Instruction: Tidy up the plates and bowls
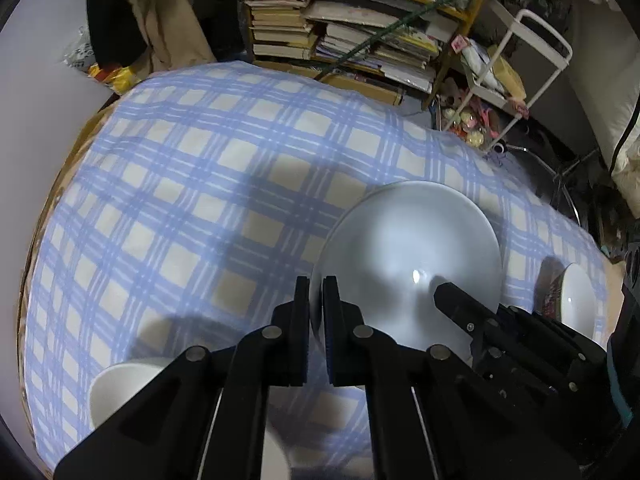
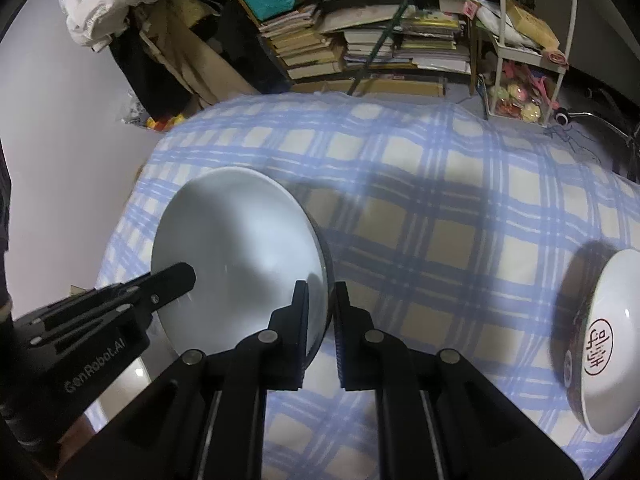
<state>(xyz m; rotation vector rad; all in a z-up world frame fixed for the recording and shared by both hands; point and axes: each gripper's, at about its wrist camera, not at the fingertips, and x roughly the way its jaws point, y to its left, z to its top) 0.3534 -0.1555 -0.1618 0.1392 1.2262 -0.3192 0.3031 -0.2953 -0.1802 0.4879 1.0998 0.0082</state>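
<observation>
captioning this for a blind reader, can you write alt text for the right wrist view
The right gripper is clamped on the near rim of a white plate on a blue checked tablecloth, while the left gripper grips the plate's opposite edge. A bowl with a red seal mark sits at far right, and cluttered bookshelves stand behind.

Both cameras sit just behind their gripper fingers and look steeply down at the surface covered with a blue and cream checked cloth (image 1: 192,184), from close above. The left wrist view looks from the left side of the wide white ceramic plate (image 1: 408,264); the right wrist view looks from its right side. Both share this plate, the cloth and the cluttered yellow wooden bookshelf (image 2: 360,40) behind.
</observation>
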